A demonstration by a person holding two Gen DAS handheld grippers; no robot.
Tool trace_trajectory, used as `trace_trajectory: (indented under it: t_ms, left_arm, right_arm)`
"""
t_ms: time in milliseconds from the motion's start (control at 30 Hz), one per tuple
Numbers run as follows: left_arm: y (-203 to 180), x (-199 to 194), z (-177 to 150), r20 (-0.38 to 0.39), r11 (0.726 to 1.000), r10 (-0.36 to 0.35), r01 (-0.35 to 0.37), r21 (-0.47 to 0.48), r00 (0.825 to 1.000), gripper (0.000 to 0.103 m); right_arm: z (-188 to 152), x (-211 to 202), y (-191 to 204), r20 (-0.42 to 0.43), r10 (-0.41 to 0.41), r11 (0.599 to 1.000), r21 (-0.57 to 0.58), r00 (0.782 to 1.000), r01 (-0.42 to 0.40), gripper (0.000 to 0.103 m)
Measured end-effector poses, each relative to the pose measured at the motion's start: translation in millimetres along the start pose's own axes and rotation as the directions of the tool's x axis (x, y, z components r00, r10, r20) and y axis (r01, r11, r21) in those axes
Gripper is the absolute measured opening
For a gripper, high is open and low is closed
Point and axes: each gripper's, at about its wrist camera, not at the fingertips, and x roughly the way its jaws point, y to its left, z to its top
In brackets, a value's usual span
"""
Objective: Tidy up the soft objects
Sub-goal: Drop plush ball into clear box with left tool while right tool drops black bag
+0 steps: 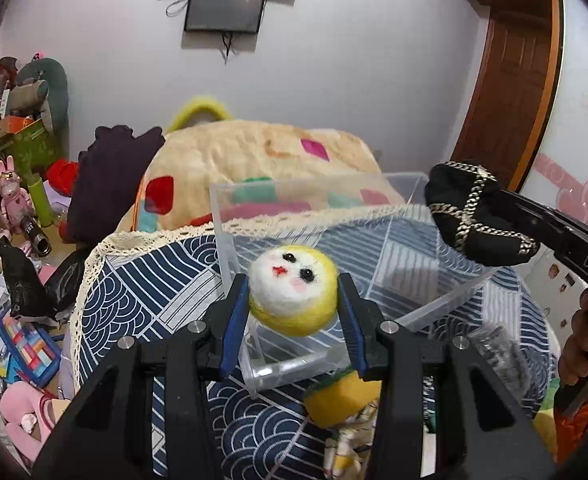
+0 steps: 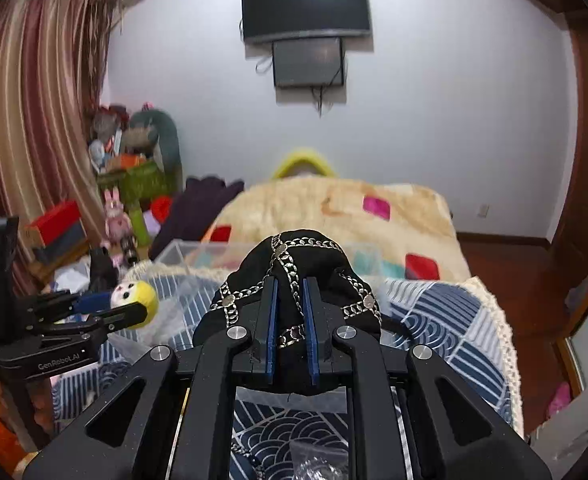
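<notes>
My left gripper (image 1: 293, 300) is shut on a yellow and white felt ball with a face (image 1: 291, 292). It holds the ball above the near part of a clear plastic box (image 1: 378, 280) on a table with a blue patterned cloth (image 1: 141, 292). My right gripper (image 2: 290, 312) is shut on a black fabric pouch with silver chains (image 2: 302, 256). In the left wrist view the pouch (image 1: 478, 216) hangs over the box's right rim. The ball (image 2: 135, 298) also shows in the right wrist view, at the left.
A yellow soft toy (image 1: 344, 398) lies on the cloth in front of the box. A small clear bag (image 1: 494, 354) lies to its right. A bed with a cream blanket (image 1: 261, 160) stands behind the table. Toys and clutter (image 1: 17, 216) fill the floor at left.
</notes>
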Motion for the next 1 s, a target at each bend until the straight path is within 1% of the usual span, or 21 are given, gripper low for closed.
trace_trajectory:
  t_ms: [200,300,367,467,533,567,667,733,767,800,833,867,967,1000]
  left_arm:
    - [-13.7,14.6,-1.8,-0.040,0.997,0.016,-0.013,0.074,0.999,0.043]
    - [-16.9,21.9,-0.9,-0.064,0.997,0.018,-0.013,0.079,0.998,0.043]
    - [-18.8,23.3,-1.3,-0.064,0.996,0.027,-0.022,0.081,0.998,0.044]
    - [-20.6,22.9,-1.7,-0.065,0.996,0.026,-0.020,0.084,0.998,0.048]
    - [-20.5,21.4,-1.6,-0.065,0.997,0.023,-0.018,0.076,0.998,0.054]
    - [-20.4,20.4,-1.5,-0.065,0.997,0.021,-0.016,0.072,0.998,0.055]
    - [-22.9,14.5,-2.0,-0.059,0.997,0.014,-0.010,0.070,0.998,0.055]
    - [-25.5,9.5,-2.0,-0.051,0.997,0.017,-0.013,0.078,0.999,0.057]
    - [-27.7,4.4,-2.3,-0.040,0.996,0.017,-0.014,0.085,0.999,0.058]
    - [-29.5,1.1,-2.2,-0.033,0.996,0.017,-0.014,0.088,0.999,0.061]
    - [-31.6,-3.1,-2.3,-0.024,0.996,0.018,-0.015,0.091,1.000,0.064]
    - [-34.2,-10.4,-2.3,-0.009,0.995,0.014,-0.013,0.095,1.000,0.065]
    - [-40.0,-27.5,-2.1,0.031,0.996,0.014,-0.017,0.093,0.999,0.072]
    - [-41.9,-33.2,-1.9,0.045,0.996,0.017,-0.021,0.092,0.999,0.077]
  right_arm:
    - [-8.2,32.5,7.3,-0.130,-0.015,0.999,-0.054,0.991,0.009,0.011]
    - [-10.6,40.9,9.1,-0.166,-0.029,0.997,-0.079,0.986,0.016,0.011]
    - [-11.1,42.4,10.0,-0.180,-0.035,0.996,-0.093,0.983,0.018,0.011]
    - [-8.6,41.4,8.1,-0.187,-0.034,0.995,-0.100,0.982,0.016,0.013]
    - [-8.3,39.9,7.4,-0.187,-0.045,0.994,-0.109,0.981,0.025,0.015]
    - [-8.0,39.5,7.1,-0.186,-0.049,0.994,-0.110,0.981,0.029,0.016]
    - [-8.0,35.4,3.7,-0.184,-0.043,0.995,-0.098,0.982,0.025,0.024]
    - [-7.2,31.6,1.7,-0.173,-0.045,0.995,-0.093,0.984,0.030,0.035]
    - [-7.0,29.1,1.1,-0.166,-0.043,0.996,-0.089,0.985,0.029,0.038]
    - [-6.9,25.9,0.3,-0.159,-0.035,0.996,-0.084,0.987,0.022,0.045]
    - [-6.9,22.4,0.4,-0.153,-0.027,0.997,-0.081,0.988,0.015,0.047]
    - [-7.0,18.1,0.3,-0.145,-0.024,0.997,-0.081,0.989,0.012,0.047]
    - [-6.0,4.0,1.3,-0.112,-0.026,0.996,-0.089,0.993,0.016,0.047]
    - [-4.9,-1.4,1.4,-0.099,-0.026,0.996,-0.088,0.995,0.017,0.048]
